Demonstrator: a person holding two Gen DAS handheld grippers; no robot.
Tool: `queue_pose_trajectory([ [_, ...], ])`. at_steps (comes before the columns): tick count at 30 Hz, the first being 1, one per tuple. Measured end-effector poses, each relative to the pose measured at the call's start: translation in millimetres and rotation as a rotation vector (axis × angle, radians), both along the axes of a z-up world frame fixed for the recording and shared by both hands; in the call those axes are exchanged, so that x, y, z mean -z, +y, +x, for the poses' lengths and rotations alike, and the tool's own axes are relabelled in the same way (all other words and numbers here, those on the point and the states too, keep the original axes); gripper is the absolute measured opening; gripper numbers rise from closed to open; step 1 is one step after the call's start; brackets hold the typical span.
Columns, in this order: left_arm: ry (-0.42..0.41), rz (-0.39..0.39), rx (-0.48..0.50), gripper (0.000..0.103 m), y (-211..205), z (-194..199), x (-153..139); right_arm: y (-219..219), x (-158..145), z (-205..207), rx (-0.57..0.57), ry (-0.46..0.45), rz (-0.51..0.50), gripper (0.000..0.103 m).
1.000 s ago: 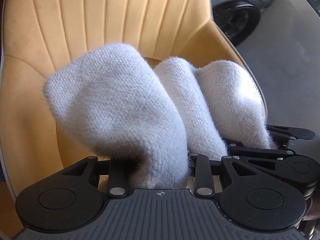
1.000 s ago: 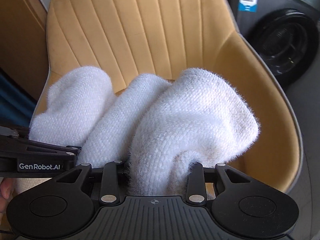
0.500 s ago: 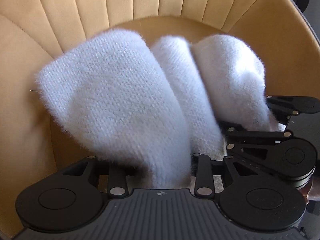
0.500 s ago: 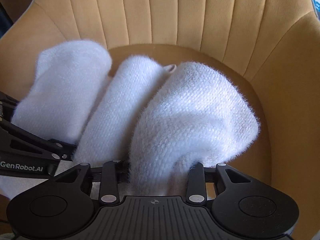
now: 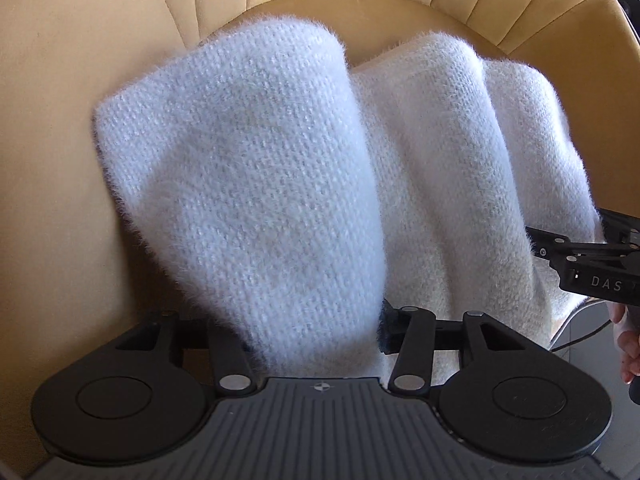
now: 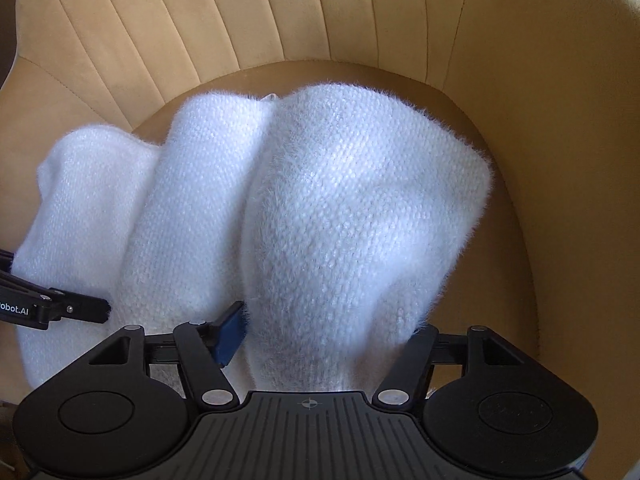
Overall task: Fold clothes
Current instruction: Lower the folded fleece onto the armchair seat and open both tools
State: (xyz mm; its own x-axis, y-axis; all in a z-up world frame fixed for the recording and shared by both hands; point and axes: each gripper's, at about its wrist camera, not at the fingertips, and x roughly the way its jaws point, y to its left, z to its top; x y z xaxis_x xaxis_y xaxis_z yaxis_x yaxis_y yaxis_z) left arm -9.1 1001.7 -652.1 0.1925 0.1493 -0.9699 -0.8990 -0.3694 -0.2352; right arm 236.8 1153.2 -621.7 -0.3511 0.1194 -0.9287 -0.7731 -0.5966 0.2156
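Two fuzzy knit folds point(image 5: 248, 184), velvety chair point(image 6: 540, 120)

Mustard velvet chair point(image 6: 540, 128), channel-stitched backrest, sunlight falling across seat.

Knit garment point(image 5: 256, 184) on the chair point(image 5: 60, 160) seat (backrest behind), between left gripper point(image 5: 316, 332) and right gripper point(image 6: 320, 332).

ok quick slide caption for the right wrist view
Right tool clamps a fuzzy white knit sweater bunched over a tan velvet chair.
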Motion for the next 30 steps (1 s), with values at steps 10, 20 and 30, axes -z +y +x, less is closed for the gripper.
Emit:
queue_pose_trajectory([
  [10, -0.03, 0.017, 0.074, 0.039, 4.4, 4.8, -19.6, 11.6, -26.4, 26.9, -0.105, -0.169, 0.165, 0.03],
  [20, -0.018, 0.01, 0.106, 0.04, 64.5, 22.7, 0.0, -1.1, -0.5, 57.9, -0.084, -0.248, 0.188, 0.031],
  [30, 0.037, 0.022, 0.101, 0.04, 69.6, 21.4, -16.8, -3.6, -4.8, 58.8, -0.063, -0.223, 0.178, 0.031],
])
